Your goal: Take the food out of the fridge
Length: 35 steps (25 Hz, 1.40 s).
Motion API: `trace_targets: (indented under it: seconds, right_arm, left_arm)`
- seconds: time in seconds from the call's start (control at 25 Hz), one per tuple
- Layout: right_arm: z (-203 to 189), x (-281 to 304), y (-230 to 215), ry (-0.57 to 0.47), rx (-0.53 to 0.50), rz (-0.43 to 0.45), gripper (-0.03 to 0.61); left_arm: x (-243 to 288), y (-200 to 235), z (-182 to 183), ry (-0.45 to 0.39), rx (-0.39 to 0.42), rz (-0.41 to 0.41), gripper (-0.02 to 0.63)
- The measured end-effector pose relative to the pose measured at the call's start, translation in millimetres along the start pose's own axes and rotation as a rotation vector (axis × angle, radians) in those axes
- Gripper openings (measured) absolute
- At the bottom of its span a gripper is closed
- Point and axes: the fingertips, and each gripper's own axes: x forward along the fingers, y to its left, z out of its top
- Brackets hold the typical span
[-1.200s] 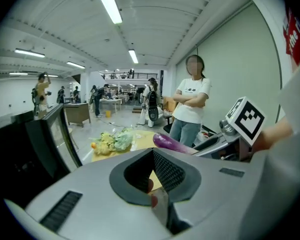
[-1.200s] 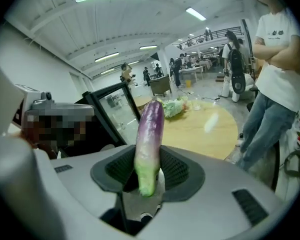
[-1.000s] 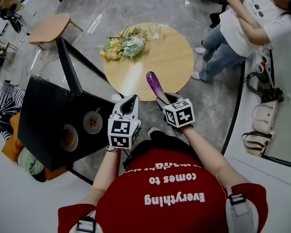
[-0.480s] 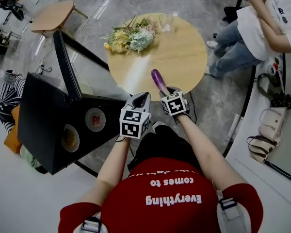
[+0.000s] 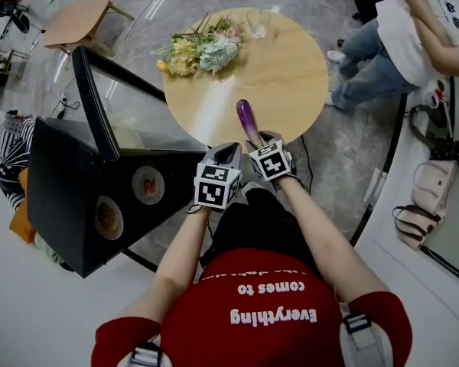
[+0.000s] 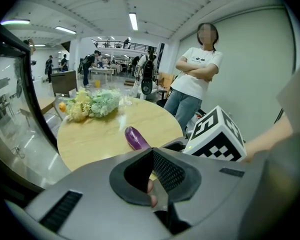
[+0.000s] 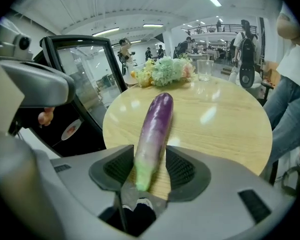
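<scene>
Eggplant (image 7: 152, 129) between right hand-held gripper's (image 7: 149, 168) opening jaws.

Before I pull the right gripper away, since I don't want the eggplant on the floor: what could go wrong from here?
1. The right gripper has just been opening its jaws, and a gap shows beside the eggplant between them. Pulling back crooked could catch it and drag it along.
2. Its green end lies near the table's near edge, so a nudge or roll could send it off.
</scene>
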Motion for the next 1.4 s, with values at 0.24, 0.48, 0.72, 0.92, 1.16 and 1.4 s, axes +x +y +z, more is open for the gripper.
trace_targets:
  seconds: [0.24,0.48,0.72,0.92,1.16,1.4]
  right_arm:
    - [8.0,-39.1,-6.9,-0.1,0.075,-0.049,0.176]
    - [23.9,-86.6,8.2,-0.28,0.199,0.107,0.012]
    - [20.9,-122.7,22.1,-0.32,0.187,0.14,0.012]
    - [21.4,-141.3,32.0,-0.333,0.153,0.131,0.012]
    - [33.2,-164.2,43.5,-0.363,0.12,0.117,0.012]
    - [54.7,-181.3,83.4,-0.383,0.099,0.183,0.012]
  left_arm:
    - [7.1,0.3,-1.5,0.021,0.019,0.004,0.005]
    - [9.9,-4.7,1.3,0.033,0.031,0.001,0.005]
    - [9.1,-14.3,-1.6,0.039,0.053,-0.027,0.005]
    - [4.5,-18.0,4.6,0.005,0.035,-0.019,0.005]
    - [-20.8,-29.1,22.3,-0.049,0.012,-0.021,0.005]
    - [-69.8,-38.7,34.1,-0.125,-0.006,-0.023,0.005]
